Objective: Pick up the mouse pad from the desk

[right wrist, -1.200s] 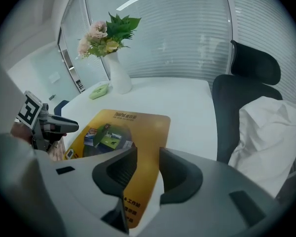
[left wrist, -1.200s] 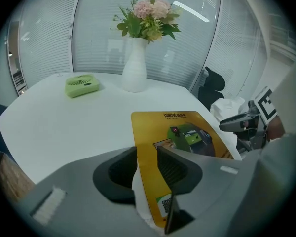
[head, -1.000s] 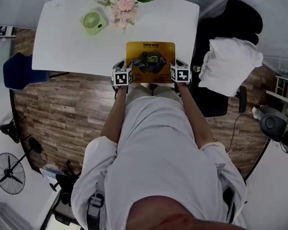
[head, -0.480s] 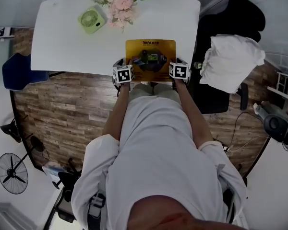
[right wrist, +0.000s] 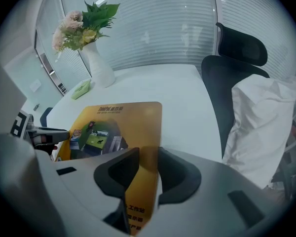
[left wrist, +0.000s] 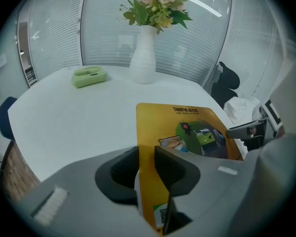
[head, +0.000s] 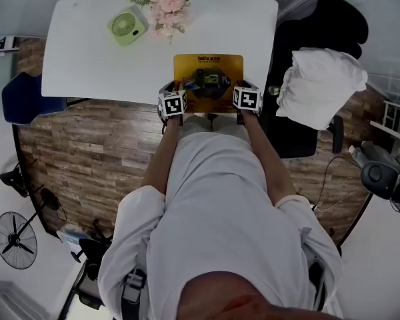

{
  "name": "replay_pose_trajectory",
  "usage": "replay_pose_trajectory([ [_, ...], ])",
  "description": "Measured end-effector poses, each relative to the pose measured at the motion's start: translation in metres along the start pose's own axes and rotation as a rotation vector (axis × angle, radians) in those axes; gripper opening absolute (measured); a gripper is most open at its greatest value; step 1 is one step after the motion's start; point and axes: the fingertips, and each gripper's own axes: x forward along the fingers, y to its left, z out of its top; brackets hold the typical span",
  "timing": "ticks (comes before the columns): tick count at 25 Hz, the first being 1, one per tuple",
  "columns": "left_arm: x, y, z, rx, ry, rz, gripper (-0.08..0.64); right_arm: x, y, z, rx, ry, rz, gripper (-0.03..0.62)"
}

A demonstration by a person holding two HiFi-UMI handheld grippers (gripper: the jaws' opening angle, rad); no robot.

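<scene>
Toward the left of the white counter [head: 80, 65] lies a green fan [head: 127, 25], with a vase [left wrist: 142, 53] of pink flowers [head: 168, 5] just to its right. Nearer the person, the left tongs [left wrist: 145, 154] are at the near left corner of the yellow mouse pad [head: 209, 72]. Their jaws are closing, narrower than a second ago, with the pad's left edge in the gap between them and no firm pinch showing yet. The pad lies on the counter at its near edge, where it lay before. At its near right corner the right tongs [right wrist: 148, 157] are closing too, spread a little wider, with the pad's right edge between them. Both tongs have edged slightly inward over the corners since a second ago. Well off to the right stands a black chair [head: 333, 19] with a white cloth [head: 320, 89] on it.
</scene>
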Motion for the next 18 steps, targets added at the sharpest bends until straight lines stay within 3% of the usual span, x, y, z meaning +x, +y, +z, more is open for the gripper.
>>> replay_pose_trajectory([
  [5,-0.001,0.002,-0.001,-0.068,0.004,-0.042,0.045,0.001,0.009,-0.002,0.008,0.020,0.053,0.041],
  [18,-0.009,-0.004,0.005,-0.086,-0.010,-0.143,0.015,-0.009,0.012,0.003,0.003,-0.012,0.163,0.037],
])
